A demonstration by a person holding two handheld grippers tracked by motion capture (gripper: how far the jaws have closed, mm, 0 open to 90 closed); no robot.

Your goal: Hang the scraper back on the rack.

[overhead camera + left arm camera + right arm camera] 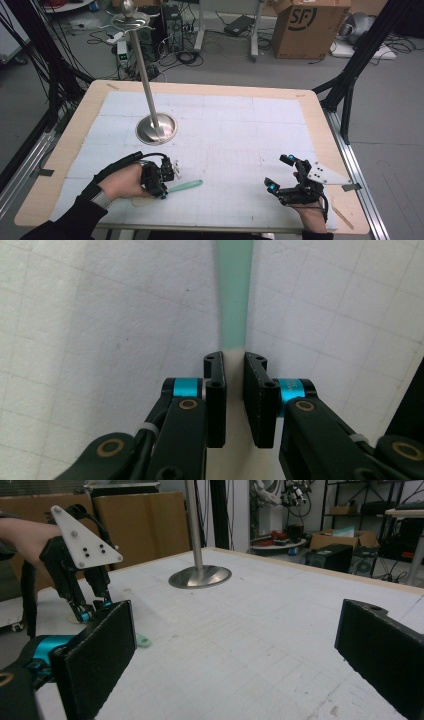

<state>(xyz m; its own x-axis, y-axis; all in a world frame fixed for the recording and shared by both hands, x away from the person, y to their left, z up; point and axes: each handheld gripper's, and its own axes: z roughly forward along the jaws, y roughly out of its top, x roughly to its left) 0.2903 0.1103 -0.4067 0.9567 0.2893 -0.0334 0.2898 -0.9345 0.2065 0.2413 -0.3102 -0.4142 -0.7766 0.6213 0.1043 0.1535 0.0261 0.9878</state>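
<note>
High view: left gripper (163, 190) clamps green-handled spatula (186, 186); right gripper (281, 172) gapes; carton (310, 27) reads "SF".

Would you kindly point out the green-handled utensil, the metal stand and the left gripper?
green-handled utensil (186, 186), high view, green handle.
metal stand (156, 128), high view, round base.
left gripper (234, 360), left gripper view, between the jaw tips.

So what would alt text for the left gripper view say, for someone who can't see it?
Two black fingers of the left gripper close around a slim spatula, pale cream where they meet it and mint green beyond, lying on a white gridded mat and running straight away toward the top of the picture.
</note>
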